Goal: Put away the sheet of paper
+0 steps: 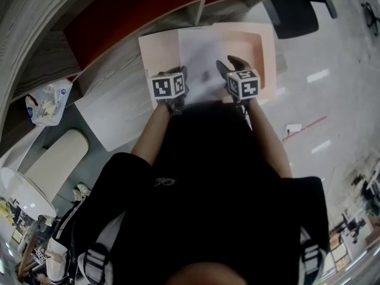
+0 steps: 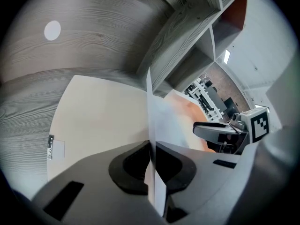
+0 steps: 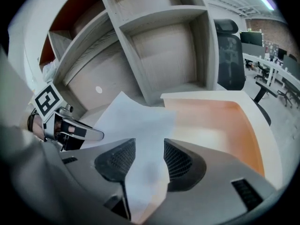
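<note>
Left gripper: fingers clamped shut on near edge of sheet of paper, anchoring it.
Sheet lies over open folder at 12 o'clock.
Right gripper: fingers wide apart, sheet between them, not gripped.
Judgement: left alone guides sheet in.

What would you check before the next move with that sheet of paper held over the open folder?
1. Grip of the left hand-held gripper on the sheet of paper: ok, jaws closed on its edge.
2. Grip of the right hand-held gripper: not ok, jaws apart, the sheet lies loose between them.
3. The folder is open beneath the sheet: ok.
4. Sheet lies over the folder's middle: ok.
5. Sheet flat and fully inside the folder: cannot tell.
</note>
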Tool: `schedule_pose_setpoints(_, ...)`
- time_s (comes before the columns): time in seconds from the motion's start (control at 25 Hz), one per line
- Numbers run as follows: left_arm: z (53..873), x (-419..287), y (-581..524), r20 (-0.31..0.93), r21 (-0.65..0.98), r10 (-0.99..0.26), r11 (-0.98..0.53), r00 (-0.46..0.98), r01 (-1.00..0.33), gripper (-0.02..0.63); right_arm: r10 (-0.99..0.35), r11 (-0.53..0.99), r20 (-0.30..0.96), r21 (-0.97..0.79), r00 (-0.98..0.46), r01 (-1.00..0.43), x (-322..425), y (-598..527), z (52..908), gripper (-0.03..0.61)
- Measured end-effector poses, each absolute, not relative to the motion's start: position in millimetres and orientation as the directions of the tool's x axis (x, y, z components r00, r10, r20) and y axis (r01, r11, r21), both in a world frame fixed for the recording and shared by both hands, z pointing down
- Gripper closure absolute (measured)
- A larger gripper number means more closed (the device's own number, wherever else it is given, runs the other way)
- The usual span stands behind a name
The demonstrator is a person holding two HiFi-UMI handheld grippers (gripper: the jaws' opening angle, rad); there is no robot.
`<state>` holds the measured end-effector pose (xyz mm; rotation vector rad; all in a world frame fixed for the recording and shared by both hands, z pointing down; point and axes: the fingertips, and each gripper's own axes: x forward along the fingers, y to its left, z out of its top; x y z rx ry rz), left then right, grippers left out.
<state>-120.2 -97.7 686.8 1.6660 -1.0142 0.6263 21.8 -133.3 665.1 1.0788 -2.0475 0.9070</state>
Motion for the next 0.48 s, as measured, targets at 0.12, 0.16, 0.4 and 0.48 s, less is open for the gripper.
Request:
schedule_pose_setpoints(0.12, 686, -120, -97, 0.798, 0.507, -0.319, -0.102, 0.511, -0.856, 0.568, -0.437, 0.426, 0.764, -0.289, -0.475, -0.857, 18, -129, 657, 0.402)
schedule_pose_setpoints(0.16, 686, -120, -96, 0.797, 0.508, -0.32, -0.101, 0.512, -0.855, 0.568, -0.438, 0.426, 0.761, -0.293, -0.478, -0.856, 17, -126, 654, 0.432)
schedule_pose_setpoints(0.4, 687, -119, -97, 0.796, 0.509, -0.32, -0.108, 0.515, -0.854, 0.568, -0.42, 0.486, 0.756, -0.28, -0.502, -0.828, 0, -111, 645, 0.546)
schedule_pose_setpoints(0.48, 687, -118, -97, 0.796, 0.508, -0.318, -0.113, 0.515, -0.854, 0.568, -0.417, 0.498, 0.75, -0.285, -0.514, -0.819, -8, -108, 642, 0.549)
